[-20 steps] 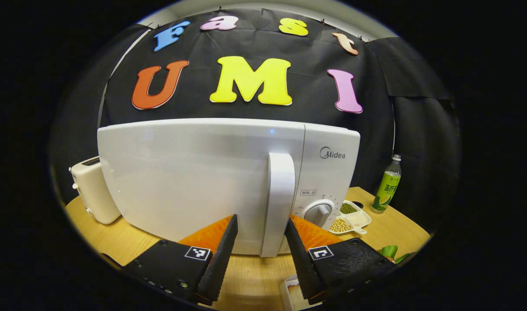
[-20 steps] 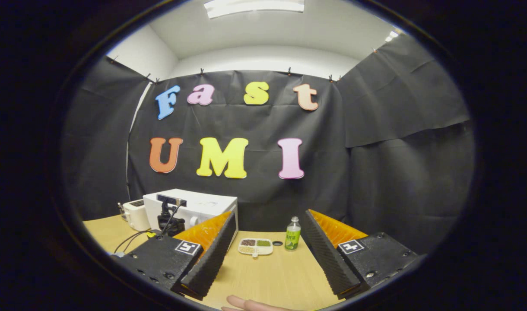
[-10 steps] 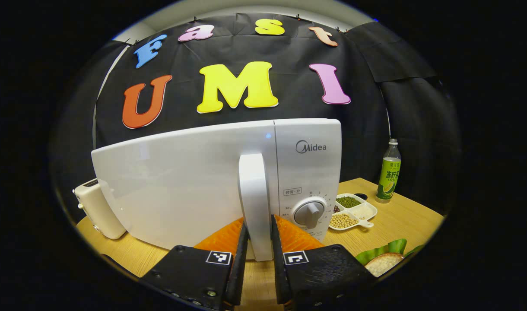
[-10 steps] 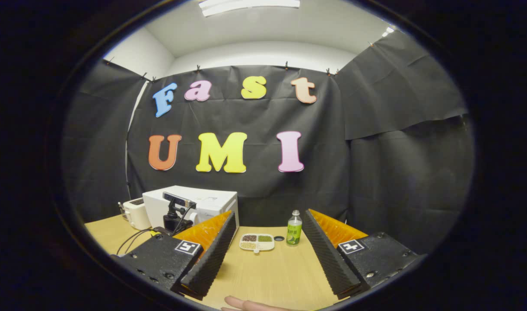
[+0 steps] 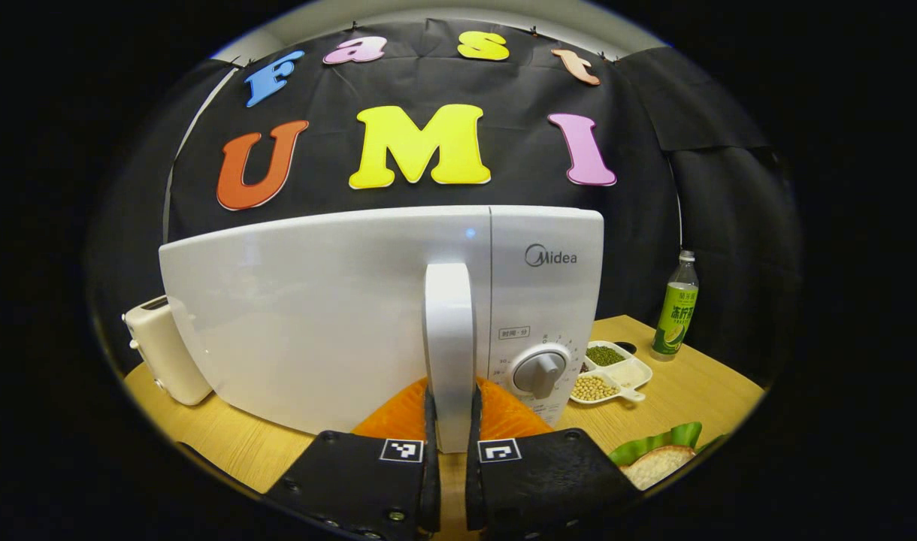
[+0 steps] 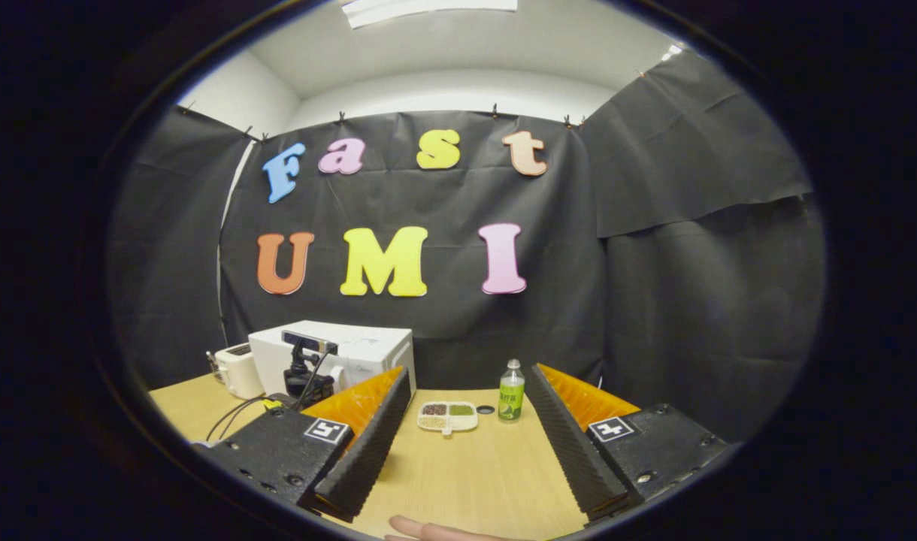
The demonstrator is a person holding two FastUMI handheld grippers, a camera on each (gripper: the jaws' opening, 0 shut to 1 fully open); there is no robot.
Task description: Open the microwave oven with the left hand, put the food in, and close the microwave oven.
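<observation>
Now the left gripper (image 5: 449,443) is clamped on the microwave door handle (image 5: 449,338).
The white microwave (image 5: 368,315) sits closed on the wooden table (image 6: 473,473); the right gripper (image 6: 466,443) hangs spread wide, holding nothing.

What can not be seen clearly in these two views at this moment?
- Microwave inside: left gripper view, hidden by the shut door.
- Handle lower end: left gripper view, covered by the left gripper fingers.
- Food: left gripper view, cut off at the edge.
- Dish contents: right gripper view, too small between the open fingers of the right gripper.
</observation>
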